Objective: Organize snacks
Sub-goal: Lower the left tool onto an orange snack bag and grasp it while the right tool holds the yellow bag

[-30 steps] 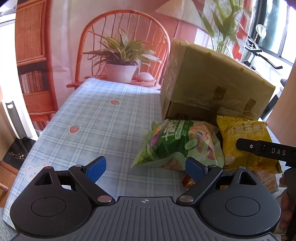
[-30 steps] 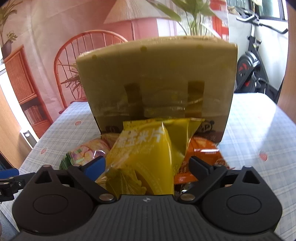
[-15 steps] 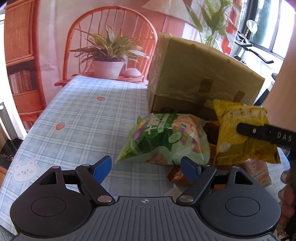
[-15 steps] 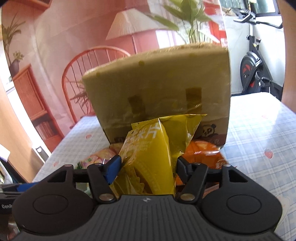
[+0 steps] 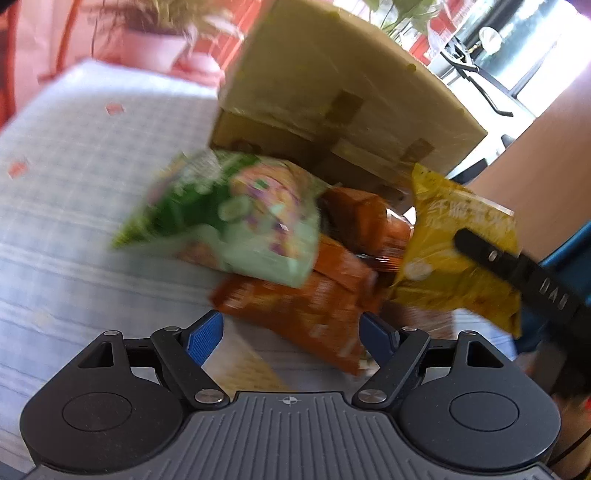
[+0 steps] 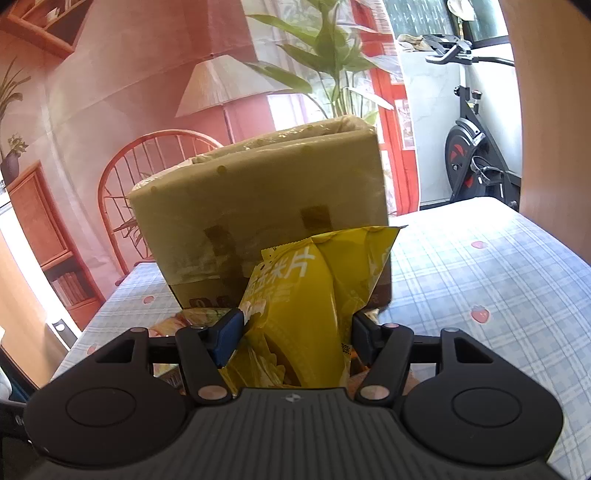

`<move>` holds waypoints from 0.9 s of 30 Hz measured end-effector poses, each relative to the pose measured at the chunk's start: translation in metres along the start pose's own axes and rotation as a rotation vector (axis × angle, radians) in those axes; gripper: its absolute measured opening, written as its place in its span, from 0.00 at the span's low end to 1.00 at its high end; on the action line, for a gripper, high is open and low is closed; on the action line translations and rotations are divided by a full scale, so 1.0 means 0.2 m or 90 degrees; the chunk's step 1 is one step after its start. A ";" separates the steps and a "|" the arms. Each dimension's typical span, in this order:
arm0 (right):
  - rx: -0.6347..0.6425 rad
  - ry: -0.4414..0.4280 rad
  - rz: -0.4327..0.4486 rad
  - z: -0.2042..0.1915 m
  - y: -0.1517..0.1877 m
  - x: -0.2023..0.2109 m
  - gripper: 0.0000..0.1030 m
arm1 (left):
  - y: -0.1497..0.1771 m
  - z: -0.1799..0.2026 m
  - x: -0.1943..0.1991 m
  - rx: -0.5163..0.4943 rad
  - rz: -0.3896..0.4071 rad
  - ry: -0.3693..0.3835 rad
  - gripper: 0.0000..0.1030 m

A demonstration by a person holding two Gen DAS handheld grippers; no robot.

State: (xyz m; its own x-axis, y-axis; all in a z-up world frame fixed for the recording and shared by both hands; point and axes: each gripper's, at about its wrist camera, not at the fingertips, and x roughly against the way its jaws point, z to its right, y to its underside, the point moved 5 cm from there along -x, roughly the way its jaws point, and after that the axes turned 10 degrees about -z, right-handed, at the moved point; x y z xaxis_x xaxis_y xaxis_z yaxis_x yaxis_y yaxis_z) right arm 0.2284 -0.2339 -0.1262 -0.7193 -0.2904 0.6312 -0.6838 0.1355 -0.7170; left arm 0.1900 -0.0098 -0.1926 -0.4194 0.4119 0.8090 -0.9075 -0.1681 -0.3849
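Note:
My right gripper (image 6: 295,328) is shut on a yellow snack bag (image 6: 306,306) and holds it up in front of a tall cardboard box (image 6: 266,206). The yellow bag also shows in the left wrist view (image 5: 458,251), lifted, with a right gripper finger (image 5: 517,269) across it. My left gripper (image 5: 291,336) is open and empty, just before an orange snack bag (image 5: 306,310). A green snack bag (image 5: 229,218) lies on the orange bags, beside a second orange bag (image 5: 365,218). The box (image 5: 332,96) stands behind them.
The table has a blue checked cloth (image 6: 498,280) with strawberry prints. A red chair (image 6: 147,184) and a potted plant (image 5: 155,33) stand behind the table. An exercise bike (image 6: 476,147) is at the far right.
The right gripper has lifted the yellow bag higher off the pile. The left gripper has moved forward and right, from the bare cloth toward the orange bag; its view is blurred by motion.

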 end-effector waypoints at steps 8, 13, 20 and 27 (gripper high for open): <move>-0.017 -0.001 0.010 0.06 0.01 0.03 0.61 | -0.05 0.07 -0.15 0.093 -0.056 0.056 0.77; -0.020 -0.004 0.016 0.07 0.01 0.05 0.61 | -0.08 0.01 -0.21 0.190 -0.049 0.090 0.79; -0.028 -0.007 0.017 0.09 0.01 0.06 0.61 | -0.11 -0.03 -0.31 0.277 -0.055 0.098 0.89; -0.033 -0.006 0.017 0.10 0.01 0.06 0.61 | -0.13 0.02 -0.41 0.242 -0.056 0.059 0.93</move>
State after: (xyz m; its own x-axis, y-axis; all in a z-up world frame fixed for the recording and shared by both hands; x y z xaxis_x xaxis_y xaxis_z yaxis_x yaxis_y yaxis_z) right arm 0.2203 -0.2562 -0.1256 -0.7358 -0.2949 0.6095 -0.6705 0.1913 -0.7169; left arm 0.2478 -0.0436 -0.2466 -0.3517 0.5153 0.7815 -0.8909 -0.4405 -0.1104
